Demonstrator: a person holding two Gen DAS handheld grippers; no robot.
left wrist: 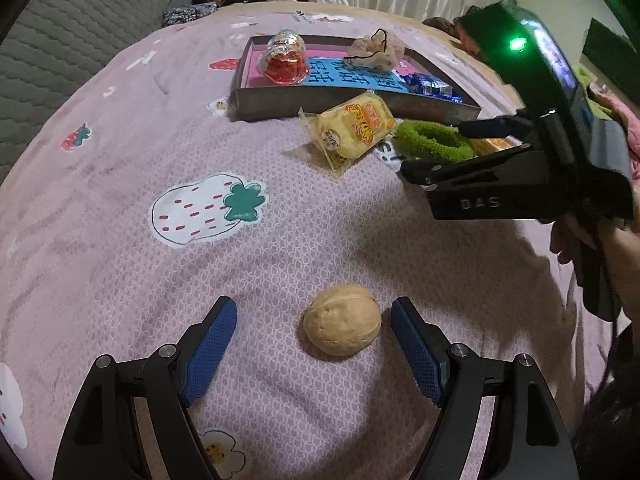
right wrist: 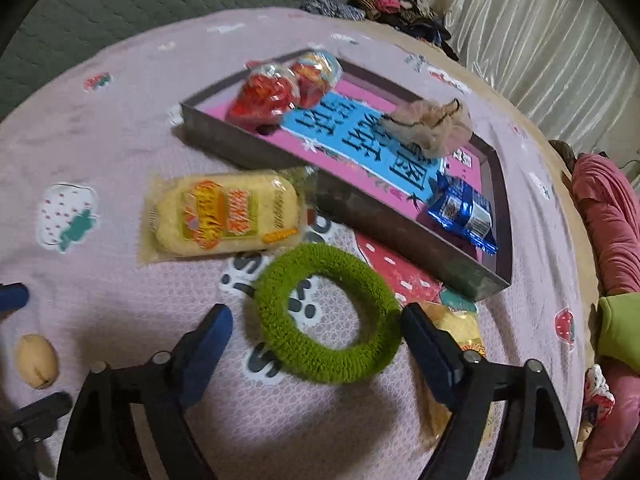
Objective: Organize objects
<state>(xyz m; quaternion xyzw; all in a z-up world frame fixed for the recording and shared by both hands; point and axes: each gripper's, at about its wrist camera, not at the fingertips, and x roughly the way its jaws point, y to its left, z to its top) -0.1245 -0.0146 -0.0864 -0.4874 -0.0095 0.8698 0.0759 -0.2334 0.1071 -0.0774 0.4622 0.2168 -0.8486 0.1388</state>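
Tray (right wrist: 400, 236) holds red snack packs (right wrist: 280, 88), beige scrunchie (right wrist: 432, 128), blue packet (right wrist: 464, 212)

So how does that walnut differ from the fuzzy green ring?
The walnut is a solid tan lump with a hard-looking, smooth shell; the green ring is fuzzy, with a hole showing the bedspread. The ring looks wider across. Both lie on the bedspread outside the tray, each between open fingers.

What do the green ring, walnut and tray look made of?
Green ring: fuzzy fabric, likely chenille or terry over elastic; matte, nubby pile. Walnut: natural hard shell, dull tan, pitted, with a seam ridge. Tray: probably cardboard box lid; thin straight dull brown walls, printed pink and blue inside.
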